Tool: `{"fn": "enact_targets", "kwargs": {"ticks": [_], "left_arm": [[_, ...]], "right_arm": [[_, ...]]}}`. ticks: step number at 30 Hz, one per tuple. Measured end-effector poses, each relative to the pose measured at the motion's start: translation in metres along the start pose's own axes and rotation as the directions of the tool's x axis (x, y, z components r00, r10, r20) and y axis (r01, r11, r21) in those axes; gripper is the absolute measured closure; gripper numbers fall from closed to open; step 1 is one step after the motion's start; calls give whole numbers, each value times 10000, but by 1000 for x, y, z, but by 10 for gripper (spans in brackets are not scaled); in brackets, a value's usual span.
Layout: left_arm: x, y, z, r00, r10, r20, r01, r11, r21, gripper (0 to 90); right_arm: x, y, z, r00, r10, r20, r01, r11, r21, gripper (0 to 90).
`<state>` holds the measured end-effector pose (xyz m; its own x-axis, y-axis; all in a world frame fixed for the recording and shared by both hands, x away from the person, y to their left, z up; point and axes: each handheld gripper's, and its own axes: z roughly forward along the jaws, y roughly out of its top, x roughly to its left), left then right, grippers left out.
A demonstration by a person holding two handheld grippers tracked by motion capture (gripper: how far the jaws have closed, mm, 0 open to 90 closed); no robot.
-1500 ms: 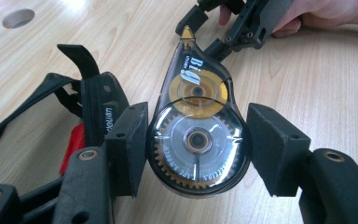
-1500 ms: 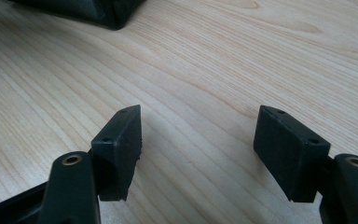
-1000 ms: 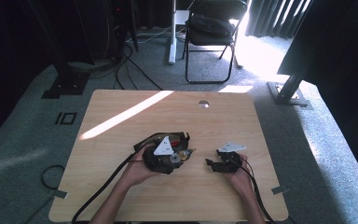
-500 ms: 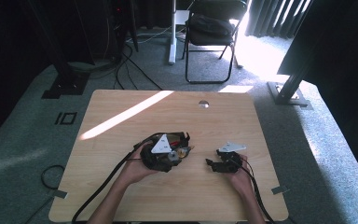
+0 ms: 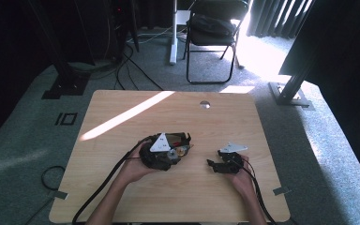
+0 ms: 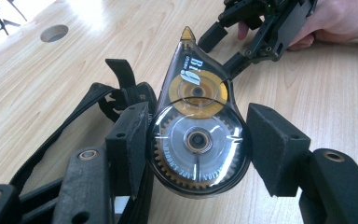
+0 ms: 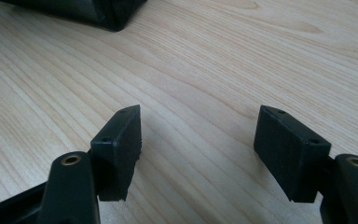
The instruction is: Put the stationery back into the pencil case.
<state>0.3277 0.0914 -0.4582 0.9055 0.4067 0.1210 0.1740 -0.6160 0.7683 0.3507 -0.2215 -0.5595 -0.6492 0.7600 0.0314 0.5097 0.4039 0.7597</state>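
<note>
A clear correction tape dispenser [image 6: 198, 140] with a yellow reel and a toothed wheel sits between the jaws of my left gripper [image 6: 198, 135], face toward the camera, tip pointing away. Both pads press its sides, so the gripper is shut on it. In the high view the left gripper [image 5: 183, 147] is at the table's near middle, with the dispenser [image 5: 180, 151] at its tip. My right gripper [image 5: 212, 164] rests just to its right, pointing left. Its jaws [image 7: 198, 135] stand open over bare wood. It also appears beyond the dispenser's tip [image 6: 223, 49].
The wooden table [image 5: 122, 187] has a round cable hole [image 5: 205, 104] near its far edge and a sunlit stripe across its left half. A black folding chair [image 5: 211, 28] and stand legs are on the carpet beyond. Cables trail off the near edge.
My left gripper has shifted slightly left and away with the dispenser in it. The right gripper has barely moved.
</note>
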Motion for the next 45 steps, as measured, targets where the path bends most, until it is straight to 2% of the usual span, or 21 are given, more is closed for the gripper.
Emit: {"fn": "enact_targets", "kwargs": {"ticks": [45], "left_arm": [[22,-5,-10,9993,-203,-326,201,9998,-68,418]], "right_arm": [[0,0,0,10000,-15,-18,15,10000,8,312]]}}
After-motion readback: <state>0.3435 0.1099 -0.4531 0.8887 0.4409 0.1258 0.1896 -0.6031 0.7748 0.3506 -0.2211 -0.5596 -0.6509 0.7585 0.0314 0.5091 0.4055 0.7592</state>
